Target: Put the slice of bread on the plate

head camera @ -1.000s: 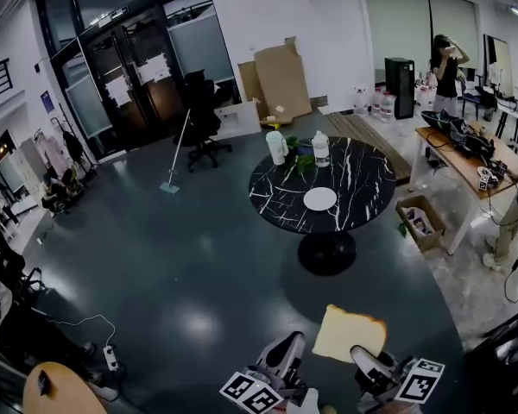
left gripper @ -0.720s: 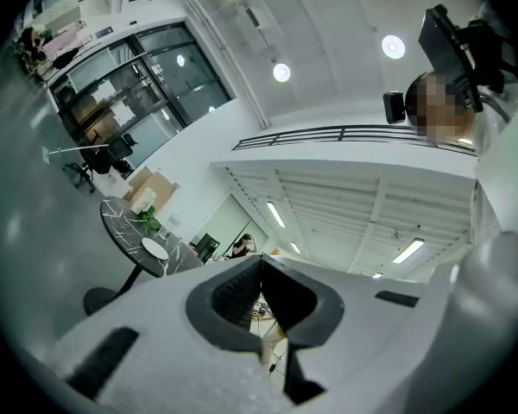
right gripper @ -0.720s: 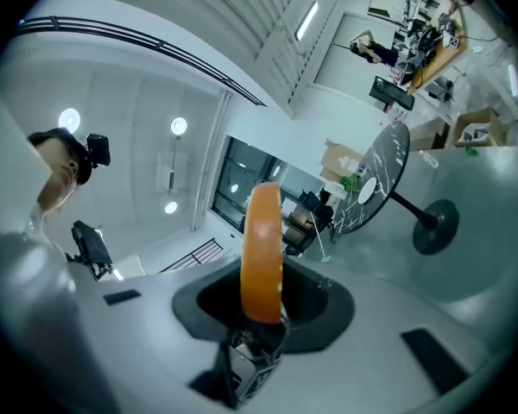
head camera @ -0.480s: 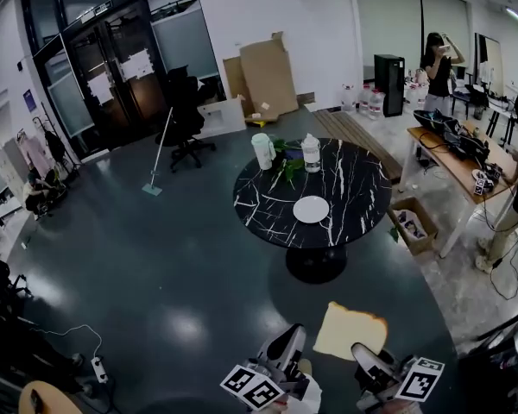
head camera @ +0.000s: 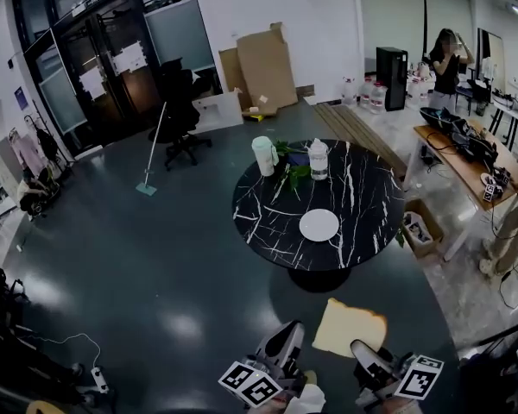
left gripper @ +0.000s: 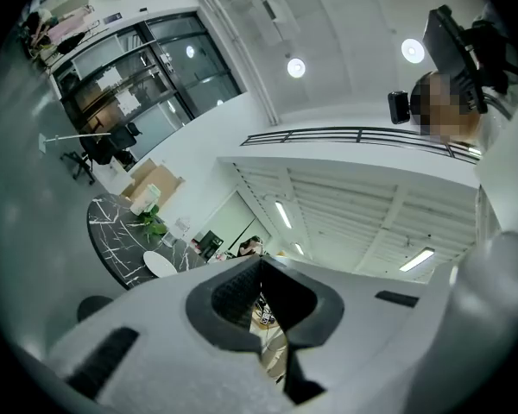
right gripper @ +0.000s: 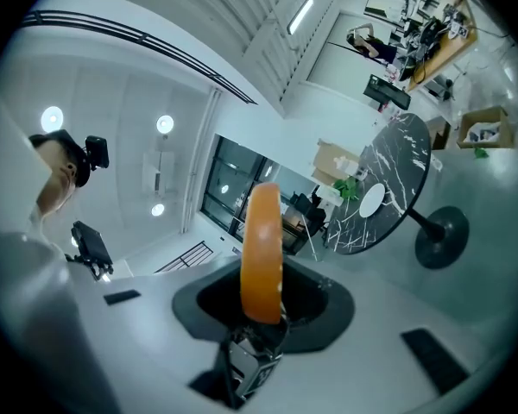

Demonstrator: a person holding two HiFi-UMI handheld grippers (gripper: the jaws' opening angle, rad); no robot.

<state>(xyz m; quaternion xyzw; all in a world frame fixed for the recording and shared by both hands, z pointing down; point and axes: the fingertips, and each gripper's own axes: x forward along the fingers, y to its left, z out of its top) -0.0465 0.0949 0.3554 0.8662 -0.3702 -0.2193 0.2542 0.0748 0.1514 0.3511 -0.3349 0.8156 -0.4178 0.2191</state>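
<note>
Bread slice (head camera: pixel 350 330) sits pinched edge-on in my right gripper (right gripper: pixel 261 313), well apart from the plate (head camera: pixel 319 225) on the table (head camera: pixel 268 205). My left gripper (left gripper: pixel 263 317) is closed, empty. Pickup looks done; placing remains.

The round marble table (head camera: pixel 268 218) with the white plate (head camera: pixel 319 225) now looks nearer and larger than a second ago.

The bread (head camera: pixel 350 329) in my right fingers (right gripper: pixel 328 304) looks soft and porous with a smooth tan crust, set against their matt black pads. Well beyond them I see a glossy black marble-look table (head camera: pixel 363 188), a smooth white plate (head camera: pixel 319 225) and a dark polished floor (head camera: pixel 155 266).
</note>
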